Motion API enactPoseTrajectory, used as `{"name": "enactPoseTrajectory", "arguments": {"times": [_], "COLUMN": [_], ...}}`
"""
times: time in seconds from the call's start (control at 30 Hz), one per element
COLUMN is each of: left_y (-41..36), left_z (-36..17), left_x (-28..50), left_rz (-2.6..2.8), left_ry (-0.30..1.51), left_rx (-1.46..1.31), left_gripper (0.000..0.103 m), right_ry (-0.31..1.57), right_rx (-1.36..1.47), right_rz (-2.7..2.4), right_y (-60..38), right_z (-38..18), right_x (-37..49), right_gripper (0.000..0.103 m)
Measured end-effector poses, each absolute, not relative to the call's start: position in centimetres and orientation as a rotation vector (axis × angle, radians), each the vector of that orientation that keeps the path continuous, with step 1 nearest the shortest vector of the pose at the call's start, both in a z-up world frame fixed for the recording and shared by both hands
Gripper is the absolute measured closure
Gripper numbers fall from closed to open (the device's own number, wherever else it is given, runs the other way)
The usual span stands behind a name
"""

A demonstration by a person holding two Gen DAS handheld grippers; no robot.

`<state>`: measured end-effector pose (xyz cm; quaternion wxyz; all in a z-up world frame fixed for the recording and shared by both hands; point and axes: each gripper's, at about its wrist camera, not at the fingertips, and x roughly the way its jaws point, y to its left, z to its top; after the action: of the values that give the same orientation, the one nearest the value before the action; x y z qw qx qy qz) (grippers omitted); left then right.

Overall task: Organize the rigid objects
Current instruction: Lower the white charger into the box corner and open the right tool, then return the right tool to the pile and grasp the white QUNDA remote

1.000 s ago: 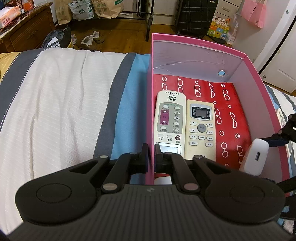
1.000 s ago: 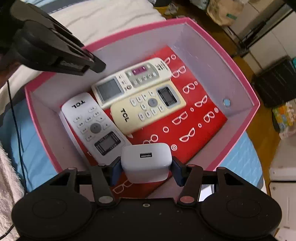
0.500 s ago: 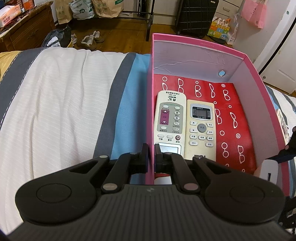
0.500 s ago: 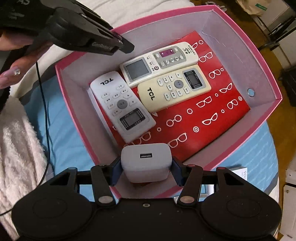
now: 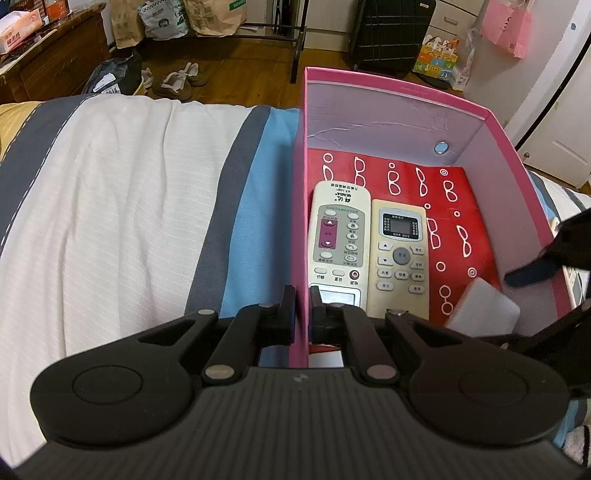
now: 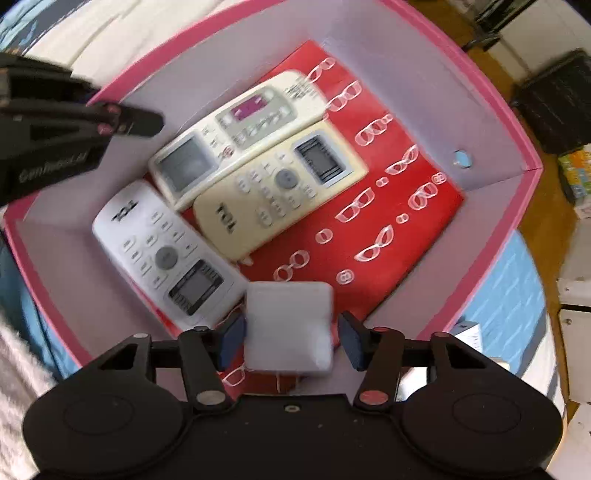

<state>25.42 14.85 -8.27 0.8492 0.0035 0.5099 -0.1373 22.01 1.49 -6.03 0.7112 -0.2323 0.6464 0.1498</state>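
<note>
A pink box with a red glasses-patterned floor stands on the bed. My left gripper is shut on its left wall. Inside lie a white remote with a purple panel, a cream remote and, in the right wrist view, a white TCL remote. A white USB charger lies on the box floor, also seen in the left wrist view. My right gripper is open around it, fingers apart from its sides.
The box sits on a striped blue, grey and white bedspread. Beyond the bed are a wooden floor with shoes, paper bags, a black suitcase and a white door at far right.
My right gripper moved down into the box and opened, letting go of the charger, which now lies on the box floor. My left gripper has not moved.
</note>
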Motion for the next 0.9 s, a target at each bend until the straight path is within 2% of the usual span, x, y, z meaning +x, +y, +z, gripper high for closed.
{"name": "enactPoseTrajectory", "arguments": {"times": [0.27,0.47,0.63,0.77,0.9], "left_y": [14.7,14.5,14.4,14.1,13.6], "left_z": [-8.1,-8.1,-8.0,-8.0,-7.9], "left_x": [25.3,25.3,25.3,25.3,25.2], "left_rz": [-0.285,-0.275,-0.253,-0.249,-0.257], "left_ry": [1.075,1.080,1.092,1.095,1.095], "left_rx": [0.006,0.009,-0.007,0.013,0.050], "left_gripper": [0.098,0.098,0.098,0.098,0.098], "right_ry": [1.128,0.895,0.857,0.865,0.843], "right_rx": [-0.269,-0.250,-0.228,-0.214,-0.319], "right_rz": [0.457,0.503,0.477,0.441,0.362], "right_y": [-4.5,-10.1,-15.5,-19.5,-21.1], "right_z": [1.4,4.2,4.0,1.7,-1.6], "right_x": [18.0,13.8,12.4,12.6,12.3], "right_gripper": [0.038,0.037,0.037,0.037,0.037]}}
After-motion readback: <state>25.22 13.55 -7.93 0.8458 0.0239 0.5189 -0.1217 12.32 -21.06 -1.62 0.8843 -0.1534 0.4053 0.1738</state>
